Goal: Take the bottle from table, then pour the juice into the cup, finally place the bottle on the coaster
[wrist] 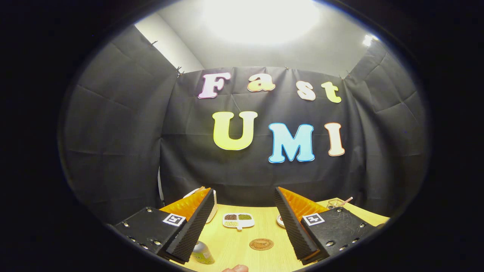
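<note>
Tongs (242,223) hang released above the table (234,247); I judge I must drop low and left so both fingers straddle the near bottle (201,252) before clenching, coaster (261,244) waiting right.

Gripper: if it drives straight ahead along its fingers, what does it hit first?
The gripper is open; between its fingers lies the round coaster, then the white divided dish. Pointed level, it likely passes above both toward the wall; depth unclear.
</note>
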`<state>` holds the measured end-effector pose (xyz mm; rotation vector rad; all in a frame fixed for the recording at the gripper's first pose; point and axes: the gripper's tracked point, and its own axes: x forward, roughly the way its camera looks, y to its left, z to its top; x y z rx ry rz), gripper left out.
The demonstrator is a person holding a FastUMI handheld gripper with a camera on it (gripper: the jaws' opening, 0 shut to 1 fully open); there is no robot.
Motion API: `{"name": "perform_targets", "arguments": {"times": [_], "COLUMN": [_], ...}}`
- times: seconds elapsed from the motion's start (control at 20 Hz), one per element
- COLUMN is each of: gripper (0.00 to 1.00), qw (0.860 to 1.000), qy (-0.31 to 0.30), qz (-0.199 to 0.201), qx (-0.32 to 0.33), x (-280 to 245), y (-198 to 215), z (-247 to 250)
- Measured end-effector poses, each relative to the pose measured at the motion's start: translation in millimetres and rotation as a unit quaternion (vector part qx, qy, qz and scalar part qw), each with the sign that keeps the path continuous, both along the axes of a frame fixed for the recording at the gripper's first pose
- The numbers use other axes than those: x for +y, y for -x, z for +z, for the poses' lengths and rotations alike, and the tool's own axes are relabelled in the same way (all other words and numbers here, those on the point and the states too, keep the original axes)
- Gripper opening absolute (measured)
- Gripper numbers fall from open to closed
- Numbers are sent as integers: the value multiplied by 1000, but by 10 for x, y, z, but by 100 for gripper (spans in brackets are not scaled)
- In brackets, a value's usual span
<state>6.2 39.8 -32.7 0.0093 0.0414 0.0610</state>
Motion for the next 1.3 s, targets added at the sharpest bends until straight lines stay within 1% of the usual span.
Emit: {"name": "perform_targets", "arguments": {"times": [0.1,0.25,0.5,0.6,0.7,1.0,1.3], "gripper": [97,97,97,97,97,97,97], "qw": [1000,1000,1000,1000,1000,999,996], "qy": [0,-1,-12,0,3,-17,-13], "qz": [-7,-9,-6,-16,-8,14,35], "qx": [-1,-3,14,16,22,46,82], "x": [14,90,233,238,345,625,931], "y": [7,-8,-28,-22,-52,-99,-110], "z": [-57,-169,-408,-471,-557,-890,-1286]}}
